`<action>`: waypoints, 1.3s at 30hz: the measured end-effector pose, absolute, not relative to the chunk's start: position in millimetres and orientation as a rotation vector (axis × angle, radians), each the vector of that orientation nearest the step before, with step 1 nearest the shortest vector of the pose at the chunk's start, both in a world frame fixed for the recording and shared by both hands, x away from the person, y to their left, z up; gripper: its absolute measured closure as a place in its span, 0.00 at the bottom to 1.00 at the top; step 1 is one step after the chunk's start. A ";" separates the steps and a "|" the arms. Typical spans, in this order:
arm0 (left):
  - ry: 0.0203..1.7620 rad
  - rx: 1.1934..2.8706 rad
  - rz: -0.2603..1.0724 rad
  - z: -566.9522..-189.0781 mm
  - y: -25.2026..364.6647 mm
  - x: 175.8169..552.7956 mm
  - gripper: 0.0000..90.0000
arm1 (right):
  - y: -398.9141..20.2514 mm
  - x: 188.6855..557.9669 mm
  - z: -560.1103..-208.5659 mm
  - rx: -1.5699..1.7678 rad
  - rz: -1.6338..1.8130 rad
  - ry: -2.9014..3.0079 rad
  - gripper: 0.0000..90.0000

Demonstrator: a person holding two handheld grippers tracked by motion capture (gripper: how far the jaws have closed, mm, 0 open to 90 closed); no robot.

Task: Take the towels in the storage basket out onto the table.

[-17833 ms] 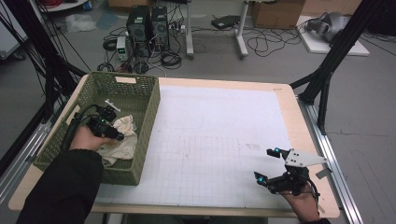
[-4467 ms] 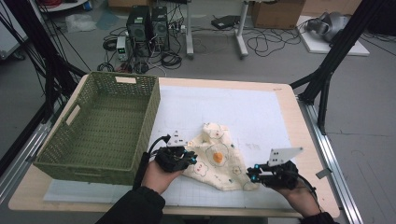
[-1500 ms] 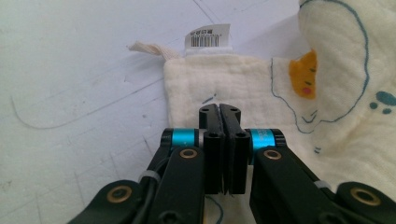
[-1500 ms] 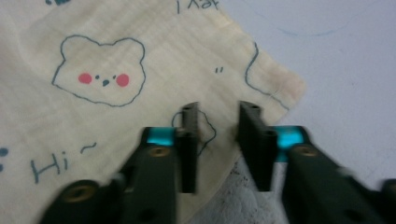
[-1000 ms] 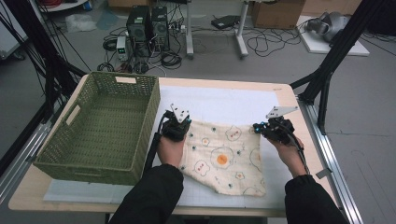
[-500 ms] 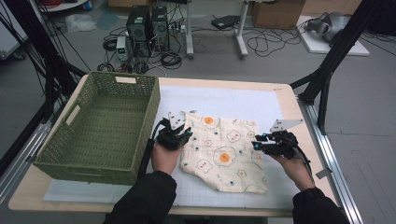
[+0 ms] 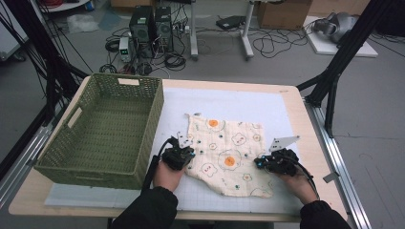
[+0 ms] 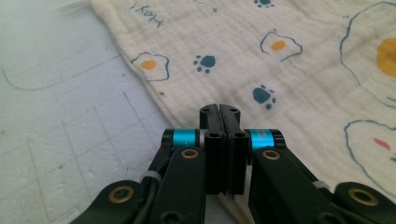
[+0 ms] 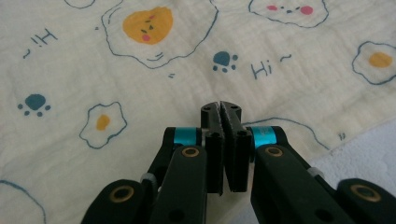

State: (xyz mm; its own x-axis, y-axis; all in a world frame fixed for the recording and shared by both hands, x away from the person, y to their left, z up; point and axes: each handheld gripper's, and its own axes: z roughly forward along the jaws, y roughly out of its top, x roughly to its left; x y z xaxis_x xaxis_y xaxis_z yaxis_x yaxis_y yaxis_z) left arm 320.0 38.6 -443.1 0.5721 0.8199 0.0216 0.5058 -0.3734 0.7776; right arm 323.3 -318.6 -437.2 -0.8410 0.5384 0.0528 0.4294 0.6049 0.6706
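Cloth (image 7: pixel 228 155) flatter than a second ago, left gripper (image 7: pixel 183 153) and right gripper (image 7: pixel 266 163) just closed, both pinching its edges.

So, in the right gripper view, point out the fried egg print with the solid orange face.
It's the big egg at top left on the cloth: its yolk is orange with pink cheeks, while the other large egg is uncoloured.

Setting: a lab or test workshop. The wooden table (image 7: pixel 305 124) sits inside a black metal frame (image 7: pixel 341 57), with computer towers (image 7: pixel 152 24) and loose cables (image 7: pixel 272 45) on a bare grey floor (image 7: pixel 372 119). A cardboard box (image 7: pixel 282 12) stands behind.
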 end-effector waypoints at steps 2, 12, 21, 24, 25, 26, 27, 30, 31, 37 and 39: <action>1.066 2.005 0.548 -440.2 37.6 323.4 0.99 | -318.2 323.1 -434.2 0.798 1.040 2.654 0.99; 1.111 1.955 0.589 -436.9 18.7 360.7 0.99 | -329.8 343.3 -431.7 0.900 0.997 2.585 0.99; 1.093 1.987 0.561 -445.5 16.9 368.1 0.95 | -329.5 348.7 -435.8 0.932 0.982 2.561 0.94; 1.053 1.949 0.557 -433.7 20.7 359.4 0.93 | -331.3 341.9 -428.8 0.921 1.021 2.533 0.88; 1.034 1.945 0.559 -429.5 22.2 356.0 0.92 | -332.5 338.1 -425.5 0.907 1.040 2.516 0.86; 1.026 1.935 0.559 -426.9 23.0 353.0 0.91 | -334.0 333.8 -422.4 0.903 1.065 2.498 0.85; 1.011 1.932 0.550 -422.7 25.9 348.5 0.91 | -335.1 330.7 -420.6 0.895 1.083 2.496 0.84; 0.985 1.920 0.535 -416.7 32.8 336.6 0.89 | -337.1 315.1 -417.7 0.858 1.131 2.495 0.82; 0.976 1.912 0.523 -415.8 35.1 332.3 0.89 | -336.8 310.6 -418.0 0.853 1.149 2.503 0.81; 0.947 1.951 0.470 -425.1 45.9 303.9 0.83 | -329.7 289.0 -421.8 0.783 1.159 2.588 0.76; 0.930 1.997 0.447 -430.3 46.3 297.0 0.80 | -326.9 285.1 -424.5 0.764 1.148 2.613 0.76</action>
State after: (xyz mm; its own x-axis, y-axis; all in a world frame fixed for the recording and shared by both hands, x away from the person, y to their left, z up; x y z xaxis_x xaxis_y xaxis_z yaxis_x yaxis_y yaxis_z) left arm 297.0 46.3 -430.3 0.6574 0.7527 -0.0350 0.4429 -0.3484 0.8261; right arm 285.1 -326.9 -424.5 -0.8500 0.5256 0.0352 0.3814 0.5679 0.7294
